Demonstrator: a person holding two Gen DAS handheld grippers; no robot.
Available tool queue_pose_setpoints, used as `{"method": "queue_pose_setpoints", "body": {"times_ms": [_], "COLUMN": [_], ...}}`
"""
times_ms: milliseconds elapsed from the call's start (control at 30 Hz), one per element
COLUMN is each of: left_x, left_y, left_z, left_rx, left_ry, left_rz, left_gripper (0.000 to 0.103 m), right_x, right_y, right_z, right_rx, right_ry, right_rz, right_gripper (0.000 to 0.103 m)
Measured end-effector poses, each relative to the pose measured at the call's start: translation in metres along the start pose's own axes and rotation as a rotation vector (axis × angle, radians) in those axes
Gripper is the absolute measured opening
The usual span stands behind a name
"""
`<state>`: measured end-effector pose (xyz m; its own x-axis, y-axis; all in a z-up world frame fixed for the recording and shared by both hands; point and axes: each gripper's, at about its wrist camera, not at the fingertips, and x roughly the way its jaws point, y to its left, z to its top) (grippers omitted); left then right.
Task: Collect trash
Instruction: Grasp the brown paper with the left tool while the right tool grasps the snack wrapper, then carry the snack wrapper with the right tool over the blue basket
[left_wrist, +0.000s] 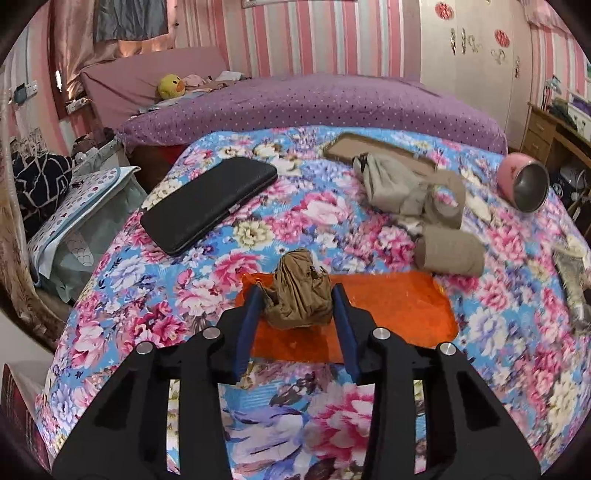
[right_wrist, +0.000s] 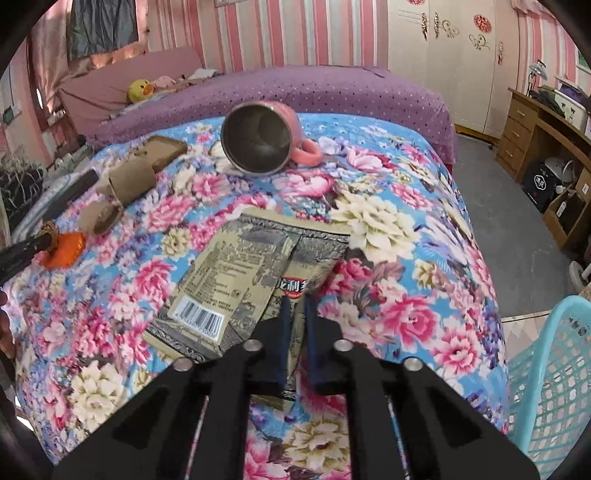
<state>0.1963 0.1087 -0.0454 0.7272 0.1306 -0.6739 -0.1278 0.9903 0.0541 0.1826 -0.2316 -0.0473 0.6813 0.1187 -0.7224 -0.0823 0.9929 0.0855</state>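
Floral bedspread strewn with trash. Left claw narrowed around crumpled brown paper on orange wrapper; right claw pinching flattened snack packet, turquoise basket beside for dropping.

The quilt is printed cloth, soft and matt; the wad is crumpled brown paper, dull and creased; the sheet under it is orange plastic film, glossy; the case looks like black leatherette, finely grained, with a faint sheen; the tubes are plain cardboard, rough and matt; the mug is brushed metal inside, smooth pink outside; the packet is printed foil-like wrap, slightly shiny; the basket is turquoise plastic lattice; the fingers are blue, matt, on black matt plastic arms.
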Motion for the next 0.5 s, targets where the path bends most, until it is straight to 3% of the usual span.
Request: {"method": "queue_pose_setpoints", "body": {"times_ms": [267,500], "left_x": [-0.05,-0.071], "left_y": [-0.031,-0.092], "left_z": [0.014,0.02], "left_rx": [-0.014,-0.006], "left_ry": [-0.138,-0.14], "left_rz": [-0.087,-0.197], "left_gripper": [0.038,0.038], "right_x": [-0.041,-0.078], "right_y": [-0.031,-0.074], "right_z": [0.007,0.004], "right_rx": [0.045,0.087], "right_ry": [-0.145,-0.206], "right_rz": [-0.027,-0.06], "right_gripper": [0.005,0.004]}}
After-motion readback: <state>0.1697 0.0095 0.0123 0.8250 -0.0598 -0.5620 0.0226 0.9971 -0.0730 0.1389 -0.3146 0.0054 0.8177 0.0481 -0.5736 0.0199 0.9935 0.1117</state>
